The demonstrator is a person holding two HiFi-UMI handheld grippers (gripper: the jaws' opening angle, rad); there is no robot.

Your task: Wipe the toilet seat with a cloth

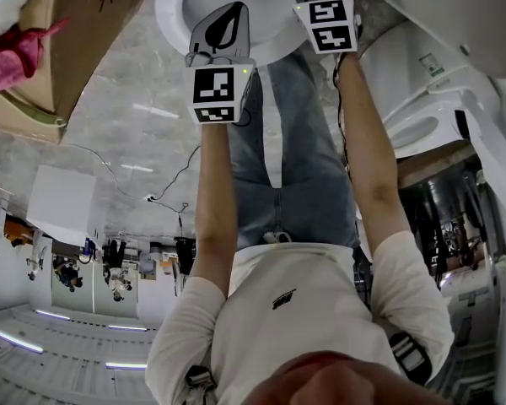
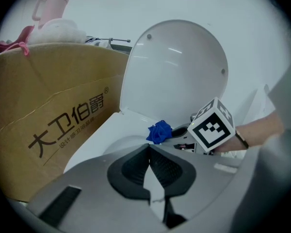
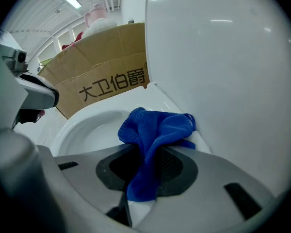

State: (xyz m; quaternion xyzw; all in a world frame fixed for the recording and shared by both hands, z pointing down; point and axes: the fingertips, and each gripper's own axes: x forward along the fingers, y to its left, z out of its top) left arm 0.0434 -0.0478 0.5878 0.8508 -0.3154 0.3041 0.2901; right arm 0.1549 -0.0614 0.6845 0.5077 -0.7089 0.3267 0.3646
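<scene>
right gripper [image 3: 146,152] jaws are clamped on the blue cloth [image 3: 155,127]. one fold is pinched between the pads, a tail hangs below them, and the rest is bunched ahead of the tips, centre of the right gripper view. the bunch sits at the back of the toilet seat [image 3: 68,130], right against the foot of the raised lid [image 3: 223,72], which fills the right half of that frame. left gripper [image 2: 149,148] jaws are closed on nothing, low centre of its own view, pointing at the bowl with the other gripper's marker cube at centre right. cardboard box [image 2: 53,125] stands at left, just beside the toilet. risks, as judgement: the hold is on a thin fold only, so dragging along the seat could pull the cloth out and drop it into the bowl. the wad is balled up, so little of it would touch the seat and patches get missed. the lid is very close, and a sideways sweep could knock the gripper body into it and tip it down. the two grippers are near each other over the bowl and could collide.
</scene>
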